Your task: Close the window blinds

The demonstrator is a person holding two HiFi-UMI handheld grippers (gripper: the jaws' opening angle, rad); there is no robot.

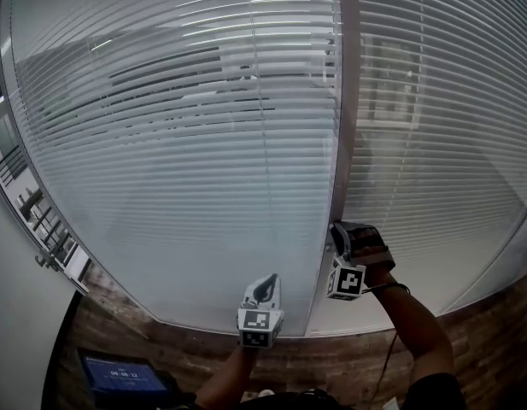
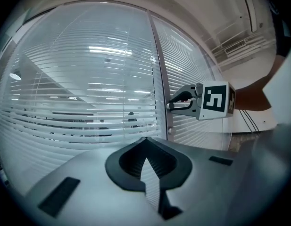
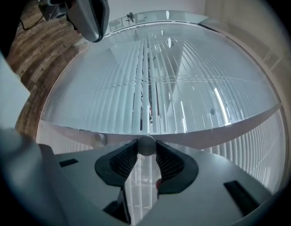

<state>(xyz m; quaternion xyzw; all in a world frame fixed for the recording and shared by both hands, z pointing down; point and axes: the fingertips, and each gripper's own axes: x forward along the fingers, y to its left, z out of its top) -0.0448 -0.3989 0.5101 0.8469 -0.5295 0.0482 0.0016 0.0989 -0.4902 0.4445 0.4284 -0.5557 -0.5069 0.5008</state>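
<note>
White slatted blinds (image 1: 203, 143) hang behind the glass on both sides of a grey upright frame (image 1: 344, 101). A small round grey knob (image 3: 146, 145) sticks out of that frame, and my right gripper (image 3: 146, 155) is shut on it, a ribbed pad on each side. In the head view the right gripper (image 1: 338, 231) presses up against the frame low down. The left gripper view shows the right gripper (image 2: 172, 105) at the frame. My left gripper (image 1: 265, 287) hangs shut just left of the frame, holding nothing and clear of the glass. Its pads (image 2: 146, 160) meet.
A second small knob (image 3: 99, 138) sits on the frame just below the gripped one. A screen (image 1: 118, 372) glows at the lower left above the wood floor (image 1: 494, 348). A door handle (image 1: 49, 259) juts out at the far left.
</note>
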